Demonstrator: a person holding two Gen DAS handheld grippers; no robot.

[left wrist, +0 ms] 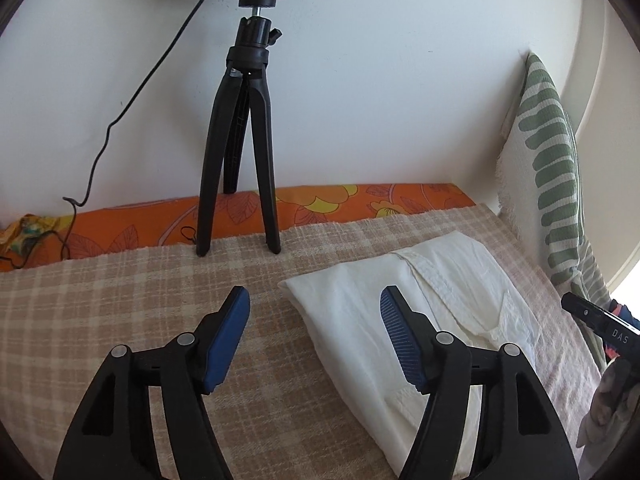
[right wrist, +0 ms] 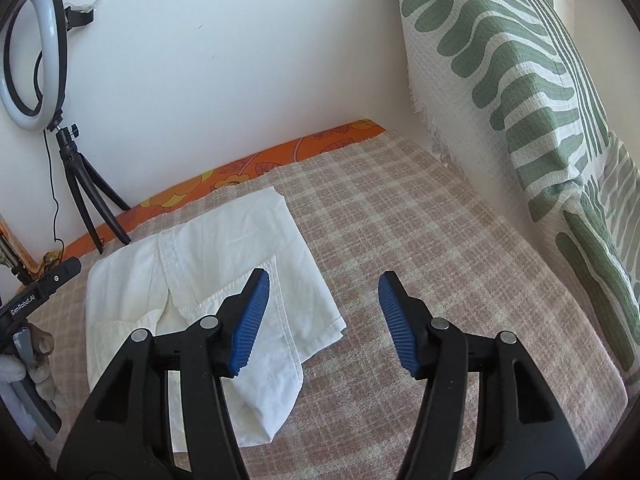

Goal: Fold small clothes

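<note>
A small cream-white garment (left wrist: 424,304) lies folded on the checked beige blanket (left wrist: 120,312); it also shows in the right wrist view (right wrist: 224,264). My left gripper (left wrist: 316,336) is open and empty, its right finger over the garment's left part. My right gripper (right wrist: 324,320) is open and empty, its left finger over the garment's right edge, its right finger over bare blanket (right wrist: 440,240). The right gripper's tip (left wrist: 596,316) shows at the far right of the left wrist view; the left gripper's body (right wrist: 40,292) shows at the left of the right wrist view.
A ring light on a black tripod (left wrist: 240,148) stands at the blanket's far edge by the white wall, also in the right wrist view (right wrist: 88,204). An orange flowered sheet (left wrist: 340,204) runs along the wall. A green-and-white patterned pillow (right wrist: 532,112) leans at the right.
</note>
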